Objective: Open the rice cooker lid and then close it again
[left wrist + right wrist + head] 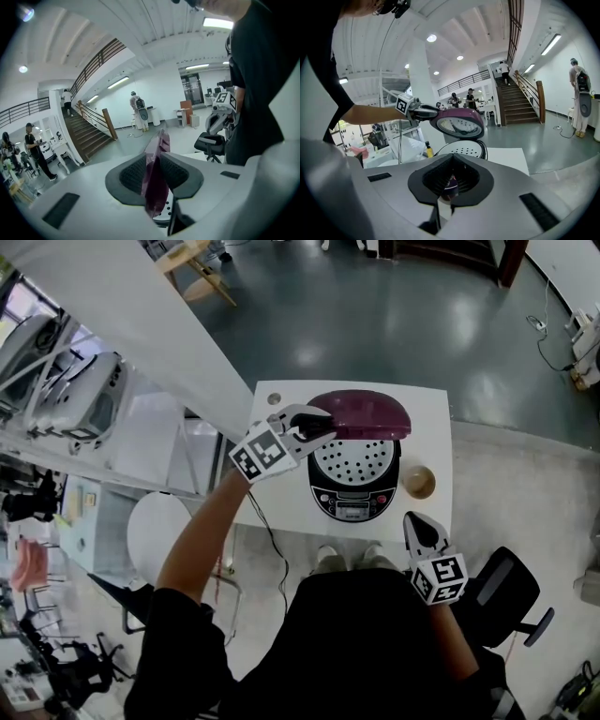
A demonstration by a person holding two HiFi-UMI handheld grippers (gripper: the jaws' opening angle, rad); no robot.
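Rice cooker (354, 486) is parked on the white table (281, 399), with its purple lid (361, 415) stood up at the far side and pinched at its left edge by the left gripper (317, 427). Right gripper (424, 532) is kept closed and empty, near right. Probably the closing half now: the lid needs to be swung down till it's latched.

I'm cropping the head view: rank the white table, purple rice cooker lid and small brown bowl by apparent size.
1. white table, largest
2. purple rice cooker lid, raised nearer the camera
3. small brown bowl, smallest
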